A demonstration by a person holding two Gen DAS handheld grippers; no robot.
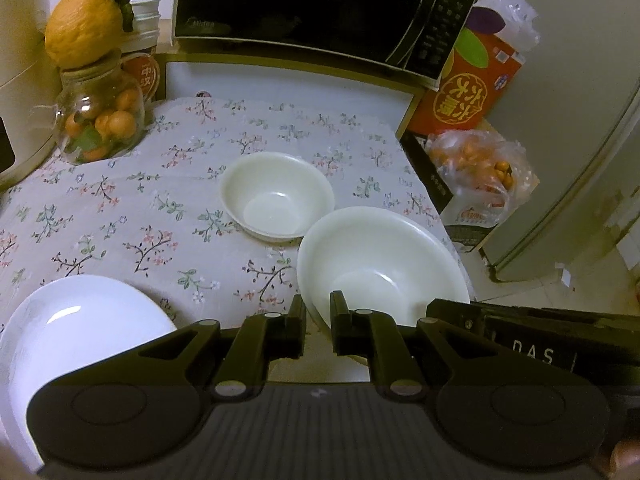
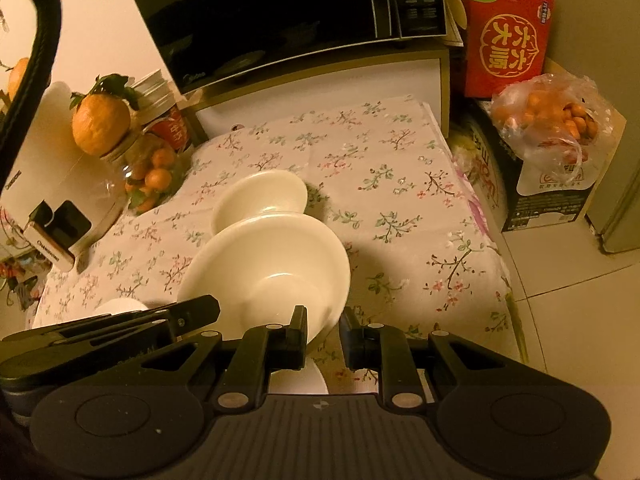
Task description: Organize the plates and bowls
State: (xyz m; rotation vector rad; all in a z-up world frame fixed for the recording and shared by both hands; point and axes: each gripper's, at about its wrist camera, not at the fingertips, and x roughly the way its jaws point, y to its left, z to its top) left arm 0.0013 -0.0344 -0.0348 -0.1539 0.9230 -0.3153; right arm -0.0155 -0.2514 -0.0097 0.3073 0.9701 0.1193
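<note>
Your left gripper (image 1: 318, 312) sits at the near rim of the large white bowl (image 1: 380, 264), and its fingers are drawn close together with that rim passing through the narrow gap between them; the pads appear to pinch it, though the contact itself is partly hidden. Your right gripper (image 2: 324, 326) is likewise nearly closed on the same large white bowl (image 2: 272, 264), clamping the right part of its near rim, and the black body of the left gripper lies just beside that bowl on its left in the right wrist view. In the right wrist view the bowl appears tipped, with its opening facing the camera. Left of the large bowl, at the near edge of the floral tablecloth (image 1: 160, 200), lies a white plate (image 1: 72, 320), partly covered by the left gripper body. Just behind the large bowl stands the small white bowl (image 1: 276, 196), upright on the cloth, with its rim close to or touching the large bowl's far rim. Far left of the small bowl stands a glass jar (image 1: 100, 120) filled with small oranges and topped by a large orange fruit (image 1: 84, 28). Behind the tablecloth, a black microwave (image 1: 312, 8) rests on a white shelf unit. Right of the microwave stands a red carton (image 1: 476, 84), and in front of it lies a clear plastic bag of oranges (image 1: 476, 164).
</note>
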